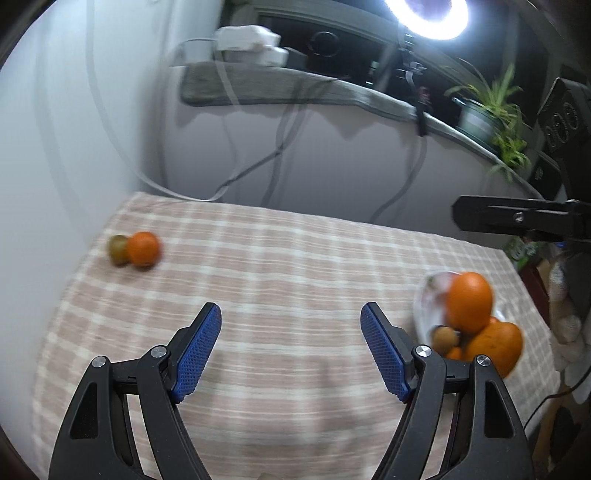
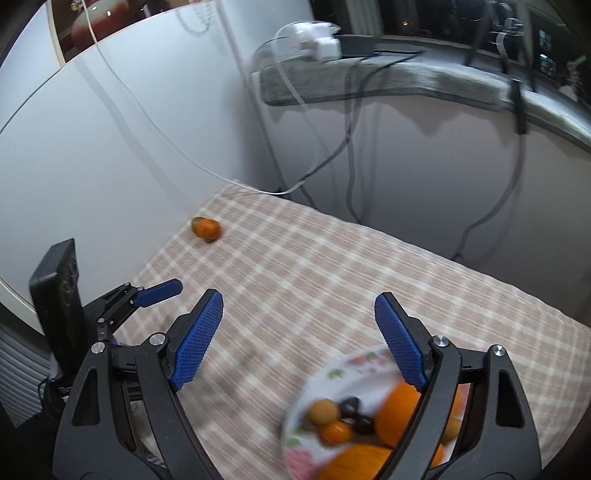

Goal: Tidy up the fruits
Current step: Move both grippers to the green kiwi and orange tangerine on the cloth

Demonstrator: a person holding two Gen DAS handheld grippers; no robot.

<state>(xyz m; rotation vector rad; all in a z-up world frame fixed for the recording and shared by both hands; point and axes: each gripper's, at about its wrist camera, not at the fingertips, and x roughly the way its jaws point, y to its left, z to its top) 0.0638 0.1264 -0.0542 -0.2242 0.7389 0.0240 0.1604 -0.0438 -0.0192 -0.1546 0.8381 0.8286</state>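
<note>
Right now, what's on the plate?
The plate holds several oranges, a small tan fruit and two dark ones. The right tongs hide its far side.

You had a checked cloth (image 1: pixel 280 258) on the table, a ring light (image 1: pixel 424 18), a plant (image 1: pixel 495 110) and chargers (image 1: pixel 251 42) on the ledge (image 1: pixel 295 86).

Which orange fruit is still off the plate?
The small orange fruit at the far left of the checked tablecloth, touching a greenish fruit. The other orange ones are piled on the floral plate.
</note>
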